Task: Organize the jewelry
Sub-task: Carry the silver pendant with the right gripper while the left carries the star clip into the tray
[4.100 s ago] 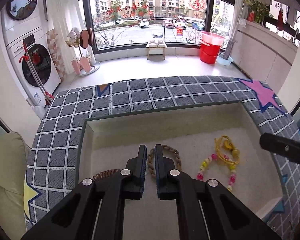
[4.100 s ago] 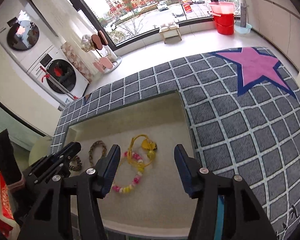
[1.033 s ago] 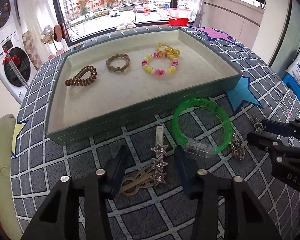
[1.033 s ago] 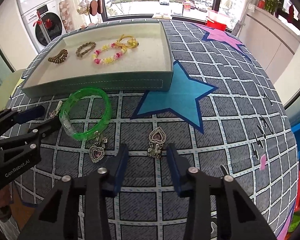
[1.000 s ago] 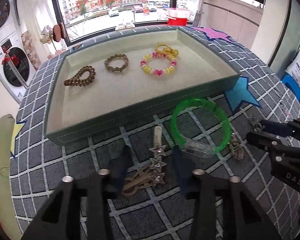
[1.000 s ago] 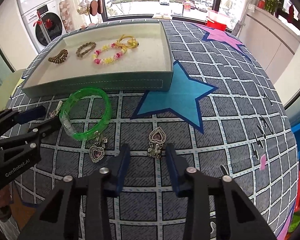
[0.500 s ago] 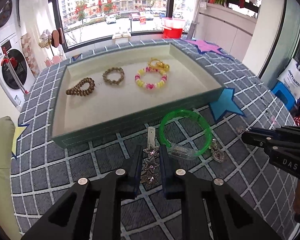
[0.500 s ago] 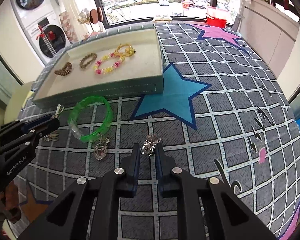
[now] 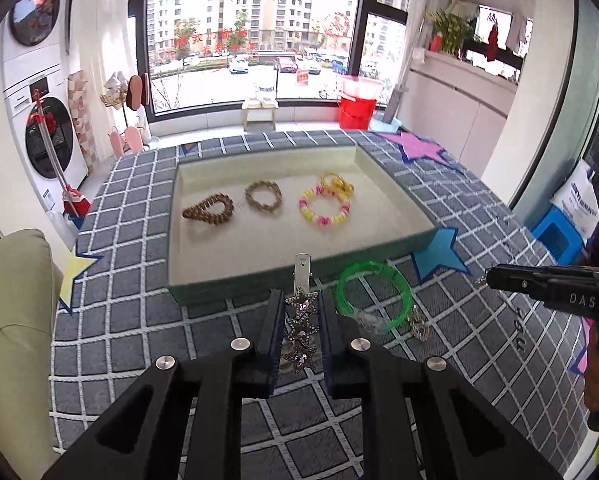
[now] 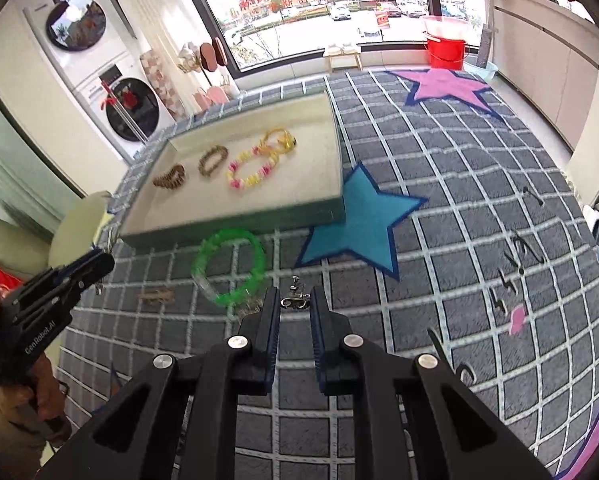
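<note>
My left gripper (image 9: 301, 304) is shut on a silver hair clip with three rhinestone stars (image 9: 300, 320) and holds it above the cloth, just in front of the tray (image 9: 171, 240). My right gripper (image 10: 293, 300) is shut on a small silver heart pendant (image 10: 295, 298), lifted off the cloth. The tray holds a brown coil band (image 9: 208, 213), a brown braided bracelet (image 9: 262, 197), a yellow-pink bead bracelet (image 9: 324, 209) and a yellow ring (image 9: 336, 184). A green bangle (image 9: 373, 294) lies on the cloth before the tray.
A second heart pendant (image 9: 419, 326) lies by the green bangle. A tan hair band (image 10: 155, 295) lies on the cloth at the left. The table has a grey checked cloth (image 10: 459, 240) with stars. A cream cushion (image 9: 11, 300) is at the left edge.
Both grippers closed on their items and lifted them: the left took the star clip, the right took the heart pendant. Both have risen and pulled back from the cloth.
</note>
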The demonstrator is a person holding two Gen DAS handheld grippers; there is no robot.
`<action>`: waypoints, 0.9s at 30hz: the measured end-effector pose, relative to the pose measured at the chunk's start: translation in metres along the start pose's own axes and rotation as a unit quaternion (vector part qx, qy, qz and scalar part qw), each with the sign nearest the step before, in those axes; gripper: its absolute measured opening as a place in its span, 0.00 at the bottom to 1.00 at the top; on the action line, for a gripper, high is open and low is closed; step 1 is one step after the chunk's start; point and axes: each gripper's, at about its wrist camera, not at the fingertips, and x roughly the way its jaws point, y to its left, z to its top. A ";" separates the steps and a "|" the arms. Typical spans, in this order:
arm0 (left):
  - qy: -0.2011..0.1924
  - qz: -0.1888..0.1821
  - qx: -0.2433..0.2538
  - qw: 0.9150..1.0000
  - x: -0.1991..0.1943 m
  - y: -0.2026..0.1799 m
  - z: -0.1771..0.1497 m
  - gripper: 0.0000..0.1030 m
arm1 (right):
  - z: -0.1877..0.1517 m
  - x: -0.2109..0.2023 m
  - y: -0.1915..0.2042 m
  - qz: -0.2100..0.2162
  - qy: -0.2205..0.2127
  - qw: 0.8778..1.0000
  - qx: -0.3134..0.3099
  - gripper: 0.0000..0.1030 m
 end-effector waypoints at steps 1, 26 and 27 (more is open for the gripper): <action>-0.004 0.001 -0.004 1.000 -0.002 0.003 0.003 0.29 | 0.005 -0.002 0.002 0.002 -0.003 1.000 -0.001 0.16; -0.007 0.022 -0.082 0.996 0.070 0.060 0.104 0.29 | 0.147 0.061 0.017 0.051 -0.035 0.998 -0.003 0.16; -0.006 0.025 -0.081 0.996 0.077 0.061 0.107 0.29 | 0.150 0.068 0.017 0.047 -0.036 0.998 -0.005 0.16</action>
